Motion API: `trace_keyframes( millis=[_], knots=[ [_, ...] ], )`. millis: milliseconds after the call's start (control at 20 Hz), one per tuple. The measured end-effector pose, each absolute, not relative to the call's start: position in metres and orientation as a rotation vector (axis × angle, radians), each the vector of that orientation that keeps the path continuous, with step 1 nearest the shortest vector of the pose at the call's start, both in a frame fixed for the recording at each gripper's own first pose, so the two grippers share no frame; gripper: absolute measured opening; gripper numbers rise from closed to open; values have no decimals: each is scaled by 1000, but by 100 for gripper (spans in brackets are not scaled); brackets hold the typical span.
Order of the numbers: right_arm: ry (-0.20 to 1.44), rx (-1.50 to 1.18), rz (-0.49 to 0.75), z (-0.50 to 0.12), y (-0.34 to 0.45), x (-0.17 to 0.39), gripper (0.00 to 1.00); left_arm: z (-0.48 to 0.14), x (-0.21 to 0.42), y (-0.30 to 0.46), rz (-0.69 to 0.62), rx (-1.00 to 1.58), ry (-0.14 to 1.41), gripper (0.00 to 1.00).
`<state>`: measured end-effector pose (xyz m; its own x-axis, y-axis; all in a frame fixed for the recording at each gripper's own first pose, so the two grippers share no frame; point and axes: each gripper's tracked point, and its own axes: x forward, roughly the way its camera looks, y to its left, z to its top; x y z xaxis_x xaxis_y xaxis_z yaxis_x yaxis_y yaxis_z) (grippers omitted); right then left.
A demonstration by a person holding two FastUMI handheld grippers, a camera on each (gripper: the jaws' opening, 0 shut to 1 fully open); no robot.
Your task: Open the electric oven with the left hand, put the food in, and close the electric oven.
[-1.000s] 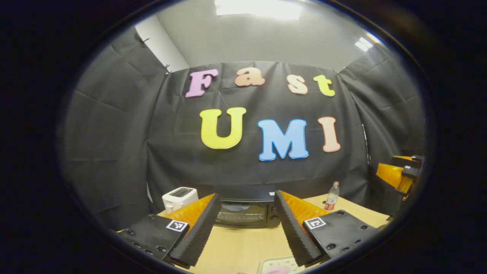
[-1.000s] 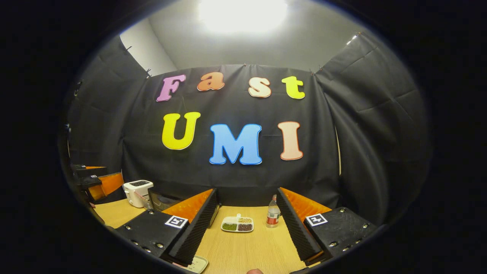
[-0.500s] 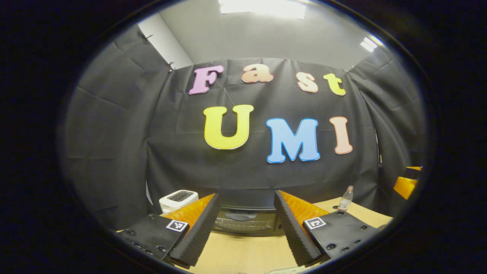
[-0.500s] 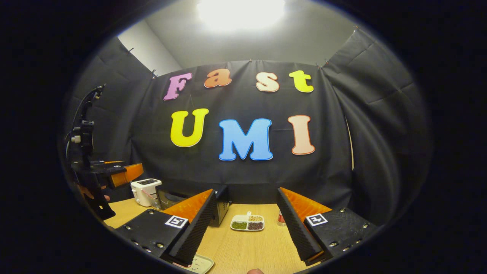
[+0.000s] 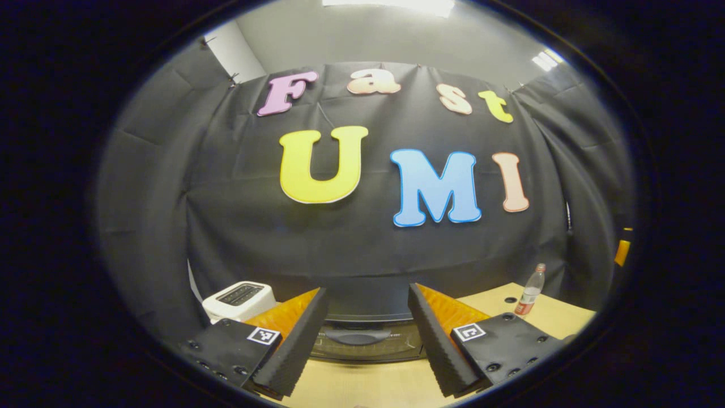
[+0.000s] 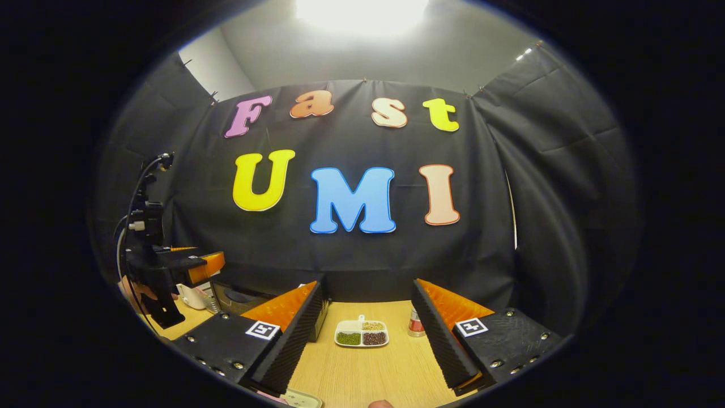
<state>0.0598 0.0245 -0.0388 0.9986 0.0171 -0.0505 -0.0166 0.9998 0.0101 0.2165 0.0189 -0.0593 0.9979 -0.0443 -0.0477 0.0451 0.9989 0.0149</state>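
Note:
The black electric oven (image 5: 362, 340) stands on the wooden table straight ahead in the left gripper view, its glass door shut and its handle (image 5: 357, 336) across the front. My left gripper (image 5: 367, 290) is open and empty, a short way in front of the oven with the handle framed between its fingers. In the right gripper view the oven (image 6: 235, 296) sits at the left, partly hidden. My left gripper (image 6: 214, 264) hangs before it there, held by a hand (image 6: 133, 292). My right gripper (image 6: 367, 286) is open and empty above the table. A white divided dish of food (image 6: 361, 334) lies ahead of it.
A white toaster (image 5: 238, 296) stands left of the oven. A plastic bottle (image 5: 529, 294) stands to the oven's right, and the bottle (image 6: 416, 324) sits beside the divided dish. A pale plate's edge (image 6: 300, 399) lies near the right gripper's left finger. Black cloth walls close the back and sides.
My left gripper has moved forward toward the oven, which now looks larger between its fingers; the plate at that view's bottom has dropped out. The right gripper has barely shifted.

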Motion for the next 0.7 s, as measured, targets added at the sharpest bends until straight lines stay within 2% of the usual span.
trace_keyframes(
  millis=[350,450,500,700],
  knots=[
    [88,-25,-45,-50,34,79,97,-140,281,24,-103,32,164,100],
    [102,-33,-57,-55,37,82,97,-159,295,27,-107,26,197,91],
    [112,-36,-61,-57,39,83,97,-168,301,29,-108,19,207,100],
    [133,-18,-76,-62,41,86,97,-192,315,33,-101,16,233,100]
  ],
)
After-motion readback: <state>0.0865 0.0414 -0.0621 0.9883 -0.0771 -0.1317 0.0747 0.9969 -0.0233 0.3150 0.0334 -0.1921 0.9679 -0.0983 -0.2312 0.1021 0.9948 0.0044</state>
